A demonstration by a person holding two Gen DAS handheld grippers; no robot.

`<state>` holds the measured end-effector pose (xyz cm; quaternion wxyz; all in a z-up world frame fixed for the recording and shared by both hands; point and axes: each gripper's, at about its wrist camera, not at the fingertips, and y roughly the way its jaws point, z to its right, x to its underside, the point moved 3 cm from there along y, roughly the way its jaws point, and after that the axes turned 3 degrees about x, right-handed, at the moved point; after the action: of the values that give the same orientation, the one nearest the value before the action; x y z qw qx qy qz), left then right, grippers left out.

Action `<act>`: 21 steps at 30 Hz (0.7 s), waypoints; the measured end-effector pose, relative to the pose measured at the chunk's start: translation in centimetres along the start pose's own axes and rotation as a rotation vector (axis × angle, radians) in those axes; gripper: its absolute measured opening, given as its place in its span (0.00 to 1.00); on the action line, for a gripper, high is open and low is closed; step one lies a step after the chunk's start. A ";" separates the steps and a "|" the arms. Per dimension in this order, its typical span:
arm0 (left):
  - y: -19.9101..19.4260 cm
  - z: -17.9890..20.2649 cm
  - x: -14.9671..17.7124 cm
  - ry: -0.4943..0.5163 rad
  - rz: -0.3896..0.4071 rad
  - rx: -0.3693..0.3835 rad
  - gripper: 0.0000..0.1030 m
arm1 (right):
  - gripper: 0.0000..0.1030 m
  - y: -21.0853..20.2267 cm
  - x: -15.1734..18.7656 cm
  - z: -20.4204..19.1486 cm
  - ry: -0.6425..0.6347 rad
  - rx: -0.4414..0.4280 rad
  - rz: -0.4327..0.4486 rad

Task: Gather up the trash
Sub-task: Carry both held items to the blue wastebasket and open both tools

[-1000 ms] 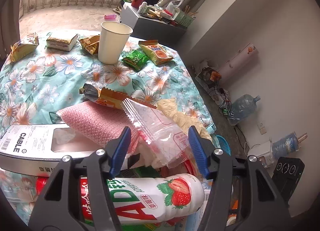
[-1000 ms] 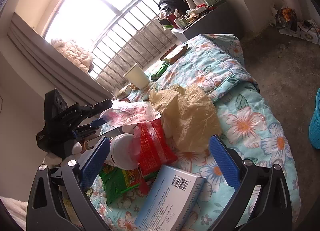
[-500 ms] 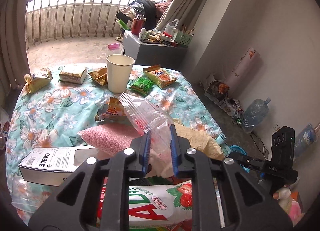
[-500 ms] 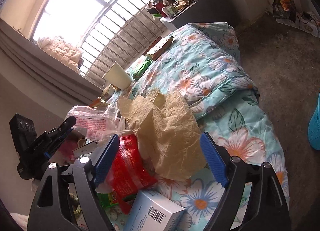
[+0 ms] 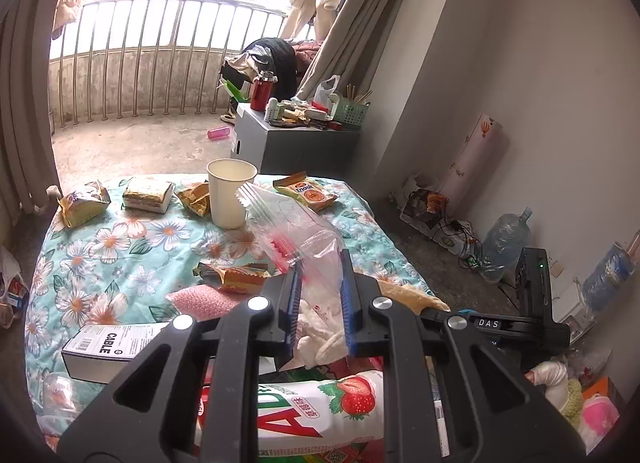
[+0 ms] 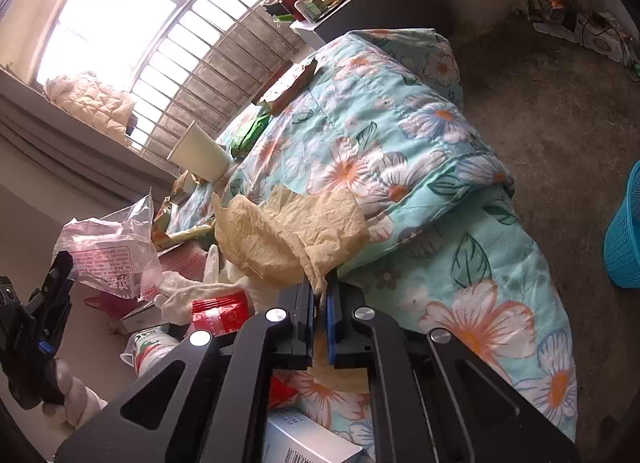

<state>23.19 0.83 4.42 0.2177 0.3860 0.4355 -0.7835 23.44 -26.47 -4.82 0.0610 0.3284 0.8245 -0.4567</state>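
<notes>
Both grippers have closed on trash within the last second. On the left, the left gripper [image 5: 320,303], which stood wide over the pile a second ago, is now clamped on the clear zip bag [image 5: 294,231] and has carried it up off the heap, so the bag hangs in the air above the pink sponge [image 5: 202,299] and the strawberry drink bottle [image 5: 320,407]; its jaws have held this narrow grip for the last half second. Moving right, the paper cup [image 5: 230,193] and the snack wrappers behind it lie untouched on the floral quilt [image 5: 100,247]. Further right, the right gripper [image 6: 320,315] has just been closing, and its jaws are now pinched together on the near edge of the crumpled tan paper [image 6: 288,231], which otherwise rests on the quilt beside the red wrapper [image 6: 220,309]. At the far right edge of the right wrist view, a blue basket [image 6: 624,231] stands on the floor, well apart from the bed. It looks like the likely place for both pieces, with much litter left to gather.
</notes>
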 end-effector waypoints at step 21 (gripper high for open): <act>8.5 25.2 1.3 0.256 -0.277 0.330 0.15 | 0.05 -23.8 3.6 15.7 0.251 0.149 0.371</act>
<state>17.69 -25.06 7.10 -0.0147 0.4490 0.3742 -0.8112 3.29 -45.91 1.62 0.0167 0.5322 0.7151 -0.4529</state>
